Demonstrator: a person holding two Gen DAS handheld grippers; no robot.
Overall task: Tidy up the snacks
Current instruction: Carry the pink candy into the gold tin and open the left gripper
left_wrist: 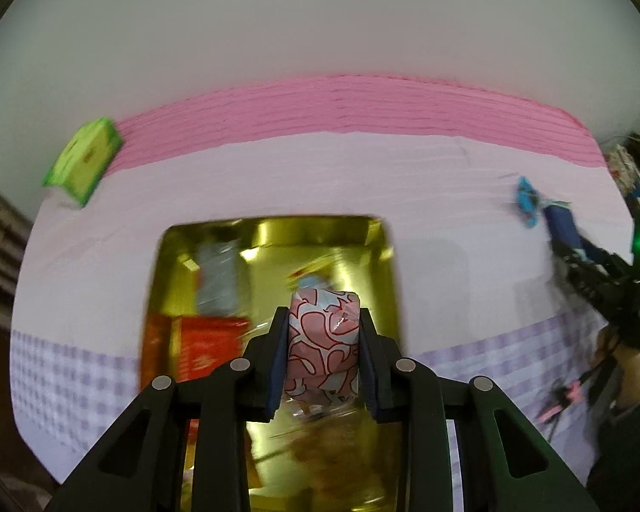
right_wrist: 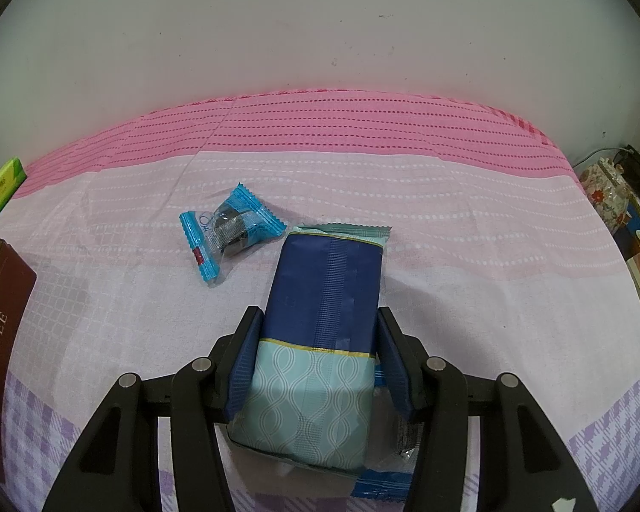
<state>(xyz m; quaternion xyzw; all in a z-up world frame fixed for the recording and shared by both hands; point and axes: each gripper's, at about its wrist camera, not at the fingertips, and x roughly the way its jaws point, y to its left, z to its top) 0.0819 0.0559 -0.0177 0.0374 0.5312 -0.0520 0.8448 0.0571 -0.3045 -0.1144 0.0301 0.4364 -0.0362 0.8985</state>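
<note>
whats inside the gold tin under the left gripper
In the gold tin: a red box at left, a silvery packet behind it, and blurred wrappers. The left gripper, shut on a pink patterned snack, hides the tin's near part.

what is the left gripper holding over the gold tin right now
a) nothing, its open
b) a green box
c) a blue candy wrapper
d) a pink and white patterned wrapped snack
d: in the left wrist view the left gripper is shut on the pink and white patterned snack, above the gold tin; the green box sits far off on the cloth.
</note>
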